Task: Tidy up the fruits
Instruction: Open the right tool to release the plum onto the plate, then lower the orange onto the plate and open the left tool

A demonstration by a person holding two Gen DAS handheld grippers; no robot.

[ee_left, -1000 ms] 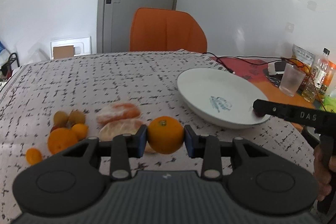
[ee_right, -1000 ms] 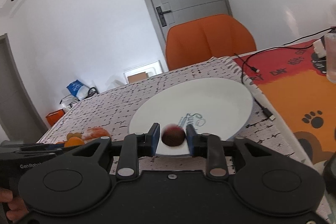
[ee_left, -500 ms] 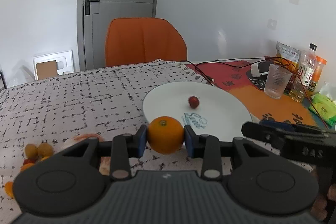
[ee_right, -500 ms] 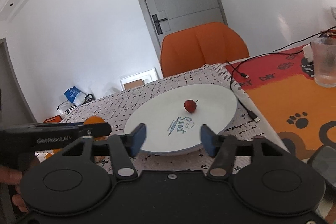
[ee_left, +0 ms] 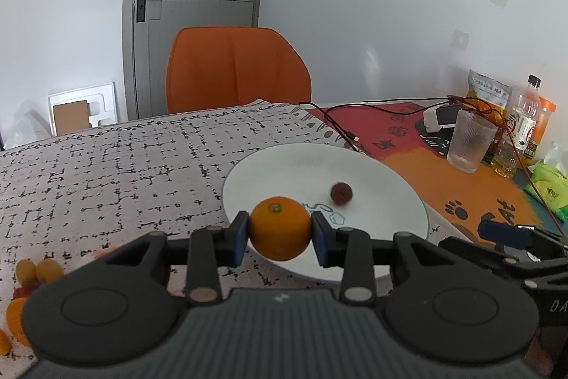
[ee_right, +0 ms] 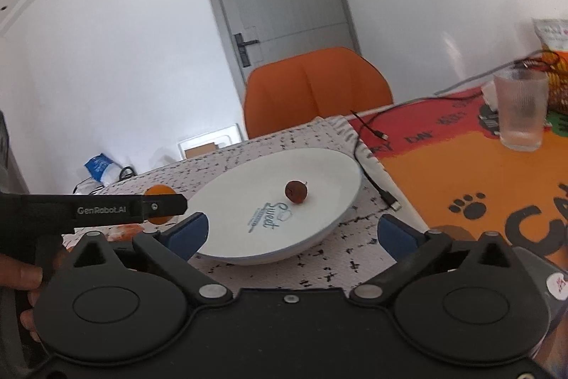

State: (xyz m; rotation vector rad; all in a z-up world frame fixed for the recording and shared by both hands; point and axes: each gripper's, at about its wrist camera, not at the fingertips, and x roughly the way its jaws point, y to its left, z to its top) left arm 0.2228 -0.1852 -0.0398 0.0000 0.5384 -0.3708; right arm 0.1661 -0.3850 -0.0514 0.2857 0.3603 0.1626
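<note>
My left tongs point(ee_left: 280, 229) grip an orange point(ee_left: 279, 228), held just over the near rim of the white plate point(ee_left: 397, 180), which lies straight ahead on the bench point(ee_left: 106, 173). My right tongs point(ee_right: 293, 233) are opening wide, with nothing between them. The plate holds only one small dark red fruit point(ee_right: 296, 191).

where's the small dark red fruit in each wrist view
Left wrist: the small dark red fruit lies on the white plate, right of centre, just beyond the orange in the left gripper.
Right wrist: it sits mid-plate, above the printed "Sweet".
Shared landmark: orange chair.
</note>
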